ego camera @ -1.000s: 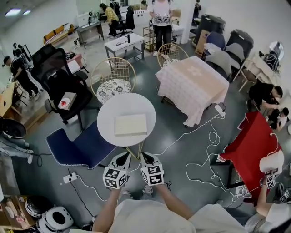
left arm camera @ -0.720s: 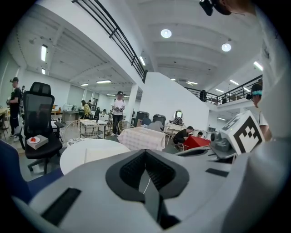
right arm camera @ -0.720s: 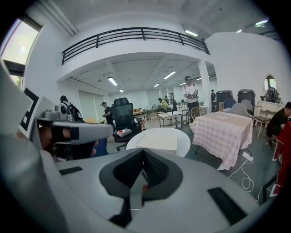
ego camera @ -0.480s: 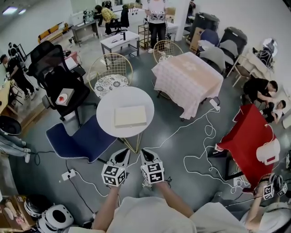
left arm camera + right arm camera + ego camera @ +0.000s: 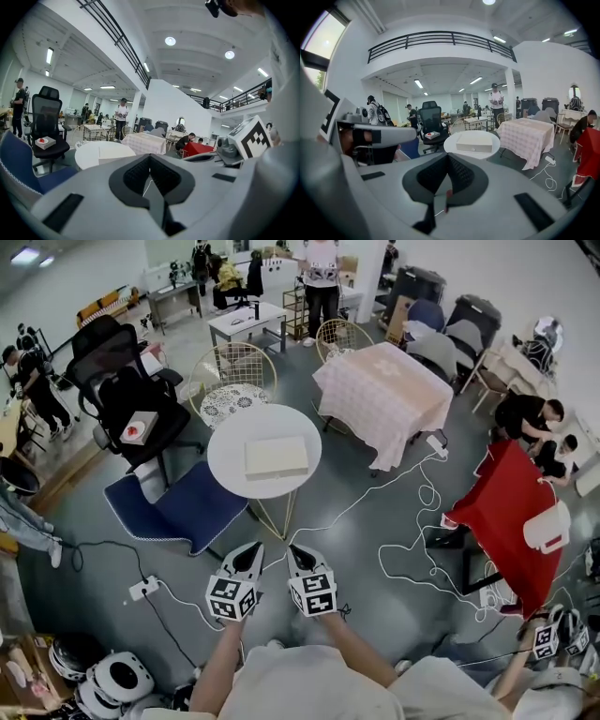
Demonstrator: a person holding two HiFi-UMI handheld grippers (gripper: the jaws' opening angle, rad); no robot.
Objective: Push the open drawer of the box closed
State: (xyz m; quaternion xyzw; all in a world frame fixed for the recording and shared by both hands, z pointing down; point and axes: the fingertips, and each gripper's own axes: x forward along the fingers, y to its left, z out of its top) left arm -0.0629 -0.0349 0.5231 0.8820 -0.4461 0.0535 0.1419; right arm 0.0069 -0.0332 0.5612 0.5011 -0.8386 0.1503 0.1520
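A flat cream box (image 5: 276, 457) lies on a round white table (image 5: 234, 451) ahead of me. In the right gripper view the box (image 5: 474, 143) shows a drawer front with a small knob; how far the drawer stands out I cannot tell. My left gripper (image 5: 251, 553) and right gripper (image 5: 294, 553) hang side by side over the floor, well short of the table. Both are shut with nothing between the jaws. The left gripper (image 5: 150, 163) sees the table (image 5: 93, 152) far off. The right gripper (image 5: 447, 176) points straight at the box.
A blue chair (image 5: 178, 507) stands left of the table, with a black office chair (image 5: 131, 399) and a gold wire chair (image 5: 230, 381) behind. A cloth-covered table (image 5: 380, 399) and a red table (image 5: 511, 512) are at the right. White cables (image 5: 412, 549) trail over the floor. People stand around the room.
The table and box now lie farther from both grippers than a second ago. The grippers stay shut and side by side.
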